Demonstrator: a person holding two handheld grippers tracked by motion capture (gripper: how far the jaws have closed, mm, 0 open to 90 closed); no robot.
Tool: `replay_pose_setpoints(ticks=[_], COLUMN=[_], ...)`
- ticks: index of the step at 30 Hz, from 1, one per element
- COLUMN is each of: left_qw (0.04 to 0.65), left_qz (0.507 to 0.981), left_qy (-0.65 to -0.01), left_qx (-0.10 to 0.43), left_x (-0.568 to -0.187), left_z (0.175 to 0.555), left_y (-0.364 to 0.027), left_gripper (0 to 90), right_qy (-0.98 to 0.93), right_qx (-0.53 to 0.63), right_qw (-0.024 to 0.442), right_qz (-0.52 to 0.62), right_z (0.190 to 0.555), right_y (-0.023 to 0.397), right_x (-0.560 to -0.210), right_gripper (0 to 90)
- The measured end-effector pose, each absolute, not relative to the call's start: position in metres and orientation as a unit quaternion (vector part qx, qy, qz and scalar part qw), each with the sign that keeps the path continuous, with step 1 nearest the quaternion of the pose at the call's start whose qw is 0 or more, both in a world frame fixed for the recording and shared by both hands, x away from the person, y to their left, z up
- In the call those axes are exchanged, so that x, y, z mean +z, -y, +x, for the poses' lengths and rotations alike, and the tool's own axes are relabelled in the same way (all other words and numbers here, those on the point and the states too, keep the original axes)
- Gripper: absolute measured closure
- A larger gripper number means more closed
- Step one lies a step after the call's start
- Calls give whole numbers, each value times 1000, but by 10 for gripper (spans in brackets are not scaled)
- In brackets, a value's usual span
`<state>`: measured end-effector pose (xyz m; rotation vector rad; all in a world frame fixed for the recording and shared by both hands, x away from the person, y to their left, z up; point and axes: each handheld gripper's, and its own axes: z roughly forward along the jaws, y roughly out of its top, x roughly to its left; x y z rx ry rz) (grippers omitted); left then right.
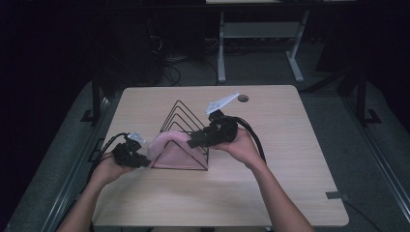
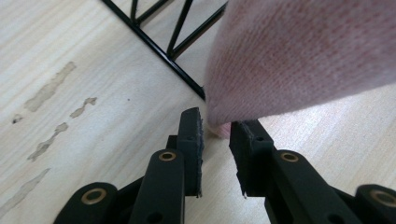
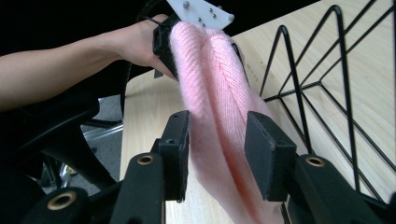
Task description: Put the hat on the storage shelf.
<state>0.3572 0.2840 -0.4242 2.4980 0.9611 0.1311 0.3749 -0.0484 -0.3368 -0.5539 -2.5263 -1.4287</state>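
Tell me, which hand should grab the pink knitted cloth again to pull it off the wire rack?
Probably the right. The right gripper has the pink knitted cloth running between its open jaws. The left gripper only reaches the cloth's edge near the wire rack.

Both bare forearms come in from the bottom of the high view and angle inward, each hand wrapped around a black two-jaw tool with a trailing cable. The left tool (image 1: 138, 157) sits low by the counter's near left part, its hand (image 1: 112, 168) under it, pointing right; in the left gripper view its jaws stand a little apart, the pads pressing on nothing. The right tool (image 1: 193, 140), carrying a grey three-cornered plate on top, is held higher in the right hand (image 1: 240, 145) and points left toward the other; its jaws are parted with clear gaps beside both pads.
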Motion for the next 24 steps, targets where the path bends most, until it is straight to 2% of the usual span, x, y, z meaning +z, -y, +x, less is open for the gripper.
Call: replay_pose_setpoints(ticks=[13, 24], left_qw=[248, 261], left_qz=[902, 898], left_qy=[-350, -349], left_qx=[58, 57], left_x=[-413, -407], left_z=[354, 350], left_y=[-289, -296], left_gripper=[642, 553], right_qy=[852, 844], right_qx=[-476, -476], right_qw=[79, 69], right_qz=[-202, -239], right_z=[376, 377], right_y=[74, 100], right_x=[-334, -338], right_gripper=[465, 414])
